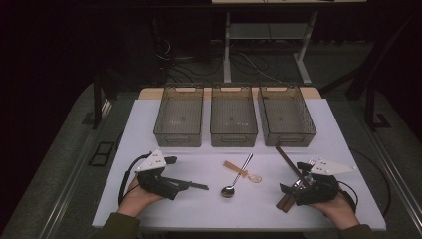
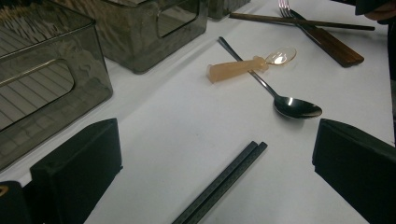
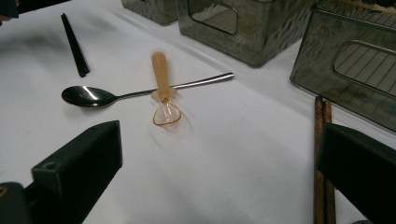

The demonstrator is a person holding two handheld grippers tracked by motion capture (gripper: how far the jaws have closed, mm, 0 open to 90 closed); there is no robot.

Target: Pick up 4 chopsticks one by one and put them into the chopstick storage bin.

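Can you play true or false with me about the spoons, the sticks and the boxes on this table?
1. Three see-through bins stand in a row at the far side of the table. True.
2. The metal spoon lies inside a bin. False: it lies on the table, in front of the bins.
3. The orange plastic spoon lies across the metal spoon's handle. True.
4. The left gripper is squeezing the black chopsticks. False: its jaws stand open, with the chopsticks lying on the table between them.
5. The right gripper has its jaws open. True.
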